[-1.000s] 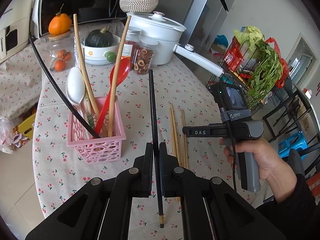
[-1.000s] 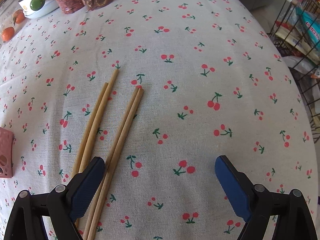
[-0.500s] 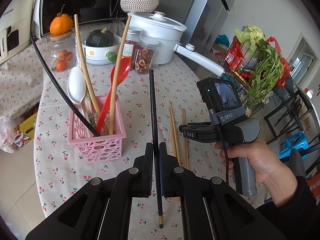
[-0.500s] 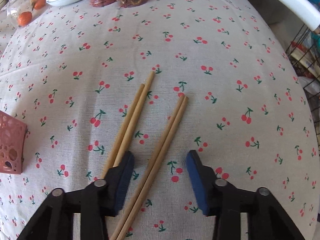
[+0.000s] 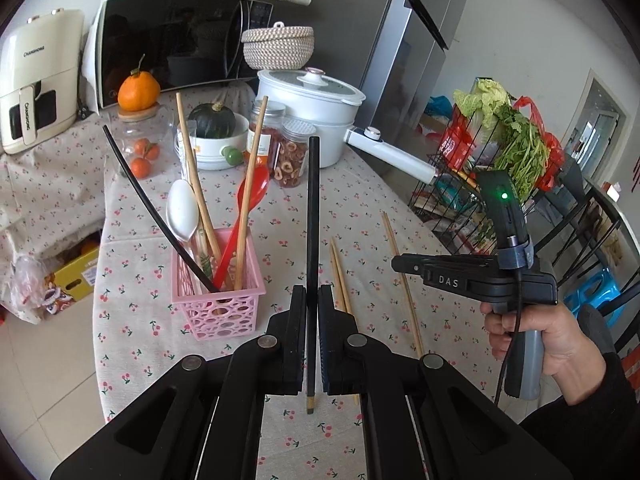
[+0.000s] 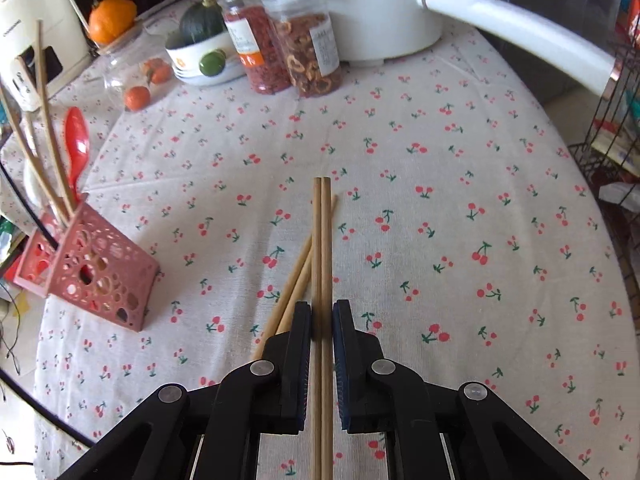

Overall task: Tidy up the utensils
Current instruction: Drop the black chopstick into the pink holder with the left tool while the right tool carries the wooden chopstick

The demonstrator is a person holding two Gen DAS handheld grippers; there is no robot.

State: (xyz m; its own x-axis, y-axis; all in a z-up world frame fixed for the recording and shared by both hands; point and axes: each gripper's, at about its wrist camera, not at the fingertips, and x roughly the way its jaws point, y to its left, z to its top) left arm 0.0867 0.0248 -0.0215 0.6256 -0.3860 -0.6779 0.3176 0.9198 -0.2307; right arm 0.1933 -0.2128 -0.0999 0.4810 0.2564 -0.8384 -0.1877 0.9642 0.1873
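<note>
My left gripper (image 5: 313, 292) is shut on a black chopstick (image 5: 313, 208) that stands almost upright above the cherry-print table. To its left, a pink basket (image 5: 224, 308) holds a white spoon, a red spoon, two wooden chopsticks and another black chopstick. My right gripper (image 6: 322, 308) is closing, and its pads press on a pair of wooden chopsticks (image 6: 322, 232) raised off the cloth. A second wooden pair (image 6: 294, 284) lies on the table just left of and below them. In the left wrist view a hand holds the right gripper (image 5: 394, 264) to the right.
A white pot (image 5: 320, 120) with a long handle (image 6: 520, 40), two jars (image 6: 280, 52), a bowl with a green squash (image 5: 216, 136) and a microwave (image 5: 180, 40) stand at the back. A wire rack with greens (image 5: 500, 152) is off the table's right edge.
The right gripper's jaws closed from wide apart onto the right-hand wooden pair and lifted it off the cloth. The left gripper rose slightly, still holding the black chopstick.
</note>
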